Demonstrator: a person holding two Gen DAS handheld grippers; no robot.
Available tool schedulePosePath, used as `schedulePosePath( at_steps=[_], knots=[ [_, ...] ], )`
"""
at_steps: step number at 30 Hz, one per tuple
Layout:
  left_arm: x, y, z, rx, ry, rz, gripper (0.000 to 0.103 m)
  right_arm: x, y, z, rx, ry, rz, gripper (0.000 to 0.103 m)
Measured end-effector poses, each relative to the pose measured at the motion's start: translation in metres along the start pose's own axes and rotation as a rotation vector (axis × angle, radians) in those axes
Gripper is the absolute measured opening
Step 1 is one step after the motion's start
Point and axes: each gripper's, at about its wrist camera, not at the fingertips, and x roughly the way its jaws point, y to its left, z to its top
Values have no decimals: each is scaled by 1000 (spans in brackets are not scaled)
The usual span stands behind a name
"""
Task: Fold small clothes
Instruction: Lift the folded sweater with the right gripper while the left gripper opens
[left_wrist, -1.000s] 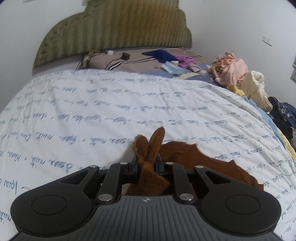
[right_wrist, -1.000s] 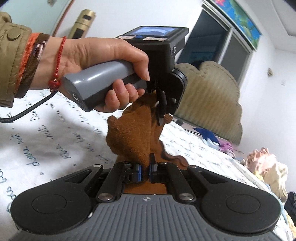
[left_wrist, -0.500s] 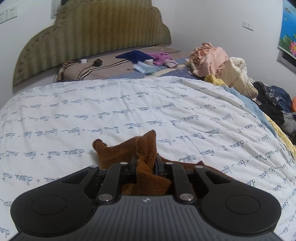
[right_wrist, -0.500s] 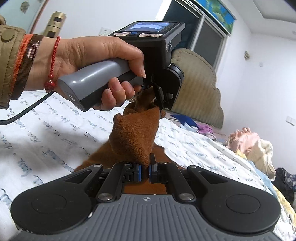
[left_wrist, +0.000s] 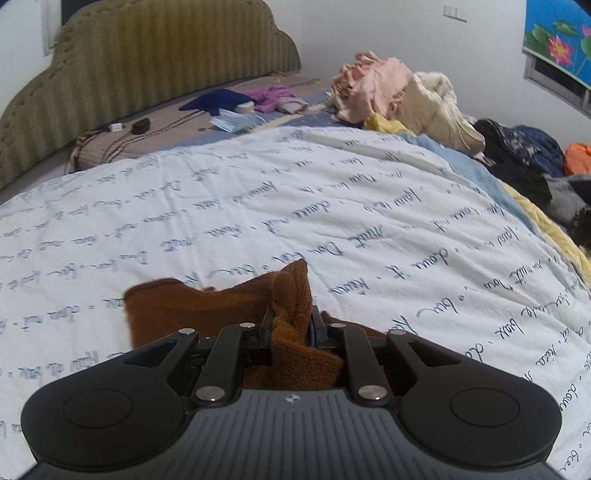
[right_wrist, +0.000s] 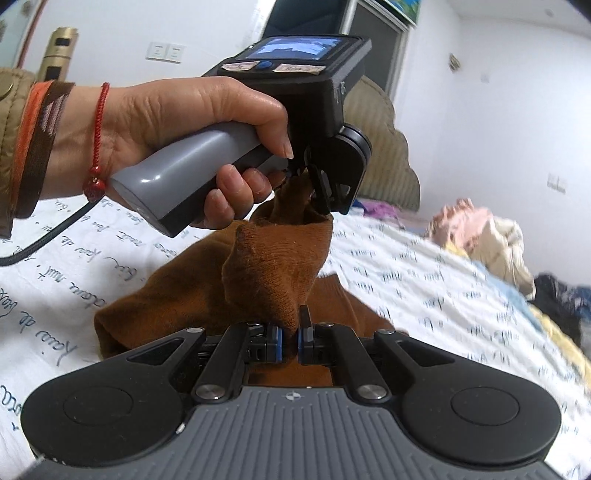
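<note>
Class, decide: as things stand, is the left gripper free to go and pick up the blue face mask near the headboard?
Probably not. The left gripper is shut on the brown garment, so it must let go first. The face mask lies uncovered across open quilt.

The white quilt (left_wrist: 258, 192) carries rows of blue cursive script across the frame's middle; the letters are too loose and distorted to read. A small emblem sits on each gripper body, without legible letters.

1 brown garment (left_wrist: 207, 310), 2 tools (left_wrist: 290, 325) (right_wrist: 290, 334) (1 per hand), 1 bed (left_wrist: 332, 206).
</note>
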Motion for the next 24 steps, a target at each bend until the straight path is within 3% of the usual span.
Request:
schedulePosePath(
  at_steps=[8, 12, 13, 15, 16, 17, 19, 24],
  knots=[
    [25, -27, -8, 42, 51, -1, 16, 12, -32, -18, 200, 90, 80, 8],
    [30, -27, -6, -3, 62, -60, 22, 16, -37, -27, 245, 109, 104, 8],
    [30, -25, -4, -28, 59, -97, 28, 17, -37, -28, 250, 111, 107, 8],
    [30, -23, -1, -64, 52, -126, 52, 17, -38, -30, 261, 117, 112, 8],
    [28, -22, 0, -78, 35, -128, 76, 18, -39, -31, 268, 120, 116, 9],
    [24, -22, 0, -87, -3, -119, 85, 19, -40, -32, 276, 123, 120, 9],
    [16, -23, 2, -75, -69, -88, 85, 19, -42, -33, 290, 128, 128, 9],
    [4, -16, 2, -53, -114, -22, 85, 22, -48, -36, 329, 137, 150, 9]
  ],
)
